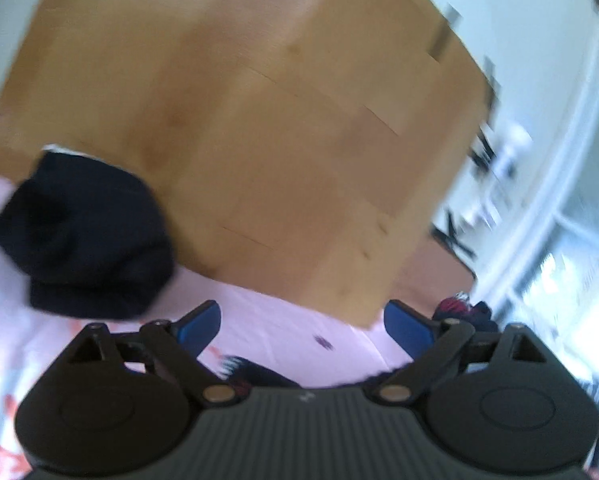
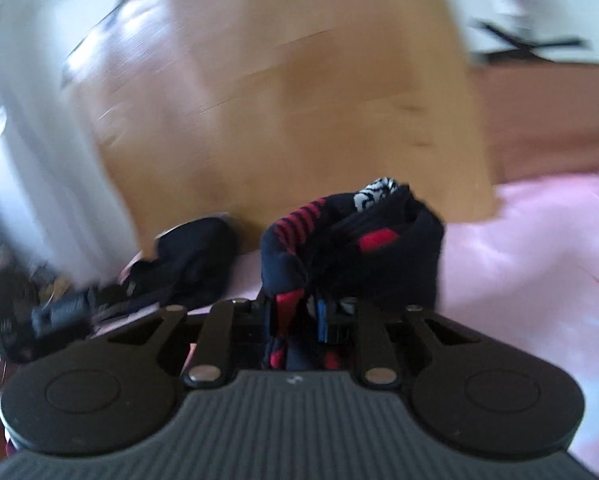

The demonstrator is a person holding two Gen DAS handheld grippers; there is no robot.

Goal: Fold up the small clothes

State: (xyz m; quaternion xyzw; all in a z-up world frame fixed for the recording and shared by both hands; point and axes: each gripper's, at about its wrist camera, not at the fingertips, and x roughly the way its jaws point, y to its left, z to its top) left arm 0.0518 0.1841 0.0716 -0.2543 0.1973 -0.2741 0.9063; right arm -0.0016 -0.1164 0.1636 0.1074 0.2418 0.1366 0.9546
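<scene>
Right wrist view: right gripper (image 2: 299, 312), jaws nearly closed, clamps a bunched navy-and-red striped sock (image 2: 351, 248) above the pink sheet (image 2: 531, 264). Left wrist view: left gripper (image 1: 301, 328) gapes wide, empty; dark garment (image 1: 87, 236) lies at the sheet's far edge, against the wooden cabinet (image 1: 259, 112).

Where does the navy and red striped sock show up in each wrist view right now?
Left wrist view: a bit of the striped sock shows low at the right, past the table corner.
Right wrist view: centre, bunched up in the shut right gripper.
Shared landmark: the wooden table and the pink cloth in front of it.
</scene>
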